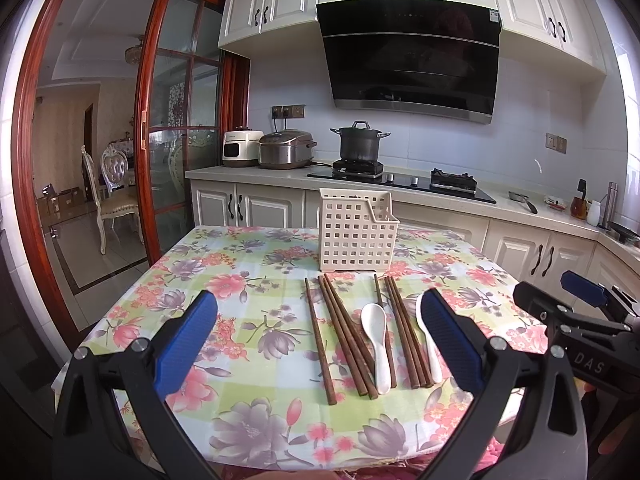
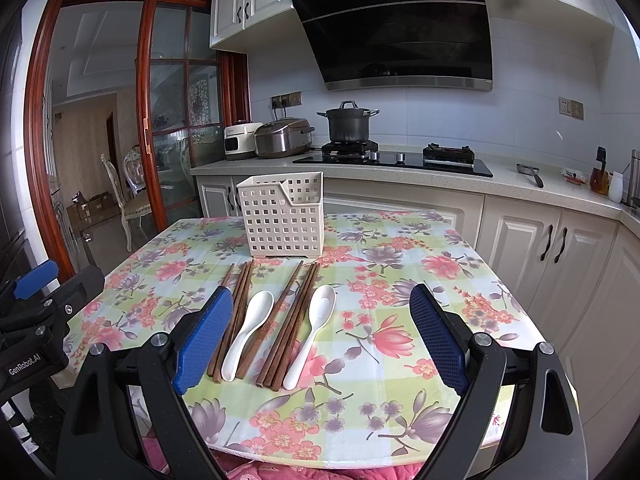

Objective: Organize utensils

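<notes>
Several brown wooden chopsticks (image 1: 344,336) (image 2: 288,320) lie in a row on the floral tablecloth (image 1: 248,280) (image 2: 400,264). Two white spoons lie among them: one (image 1: 376,344) (image 2: 248,332) in the middle, the other (image 1: 430,344) (image 2: 312,332) on the right, partly hidden by my left gripper's right finger in the left wrist view. Behind them stands a white perforated utensil basket (image 1: 356,232) (image 2: 282,216). My left gripper (image 1: 318,344) is open above the near table edge, holding nothing. My right gripper (image 2: 320,340) is open too, over the right spoon and chopsticks, apart from them.
Beyond the table runs a counter with a black pot (image 1: 360,142) on a stove, a rice cooker (image 1: 284,148) and a white cooker (image 1: 240,148). A wooden glass door (image 1: 176,120) stands at left. Bottles (image 2: 600,176) sit at the far right counter.
</notes>
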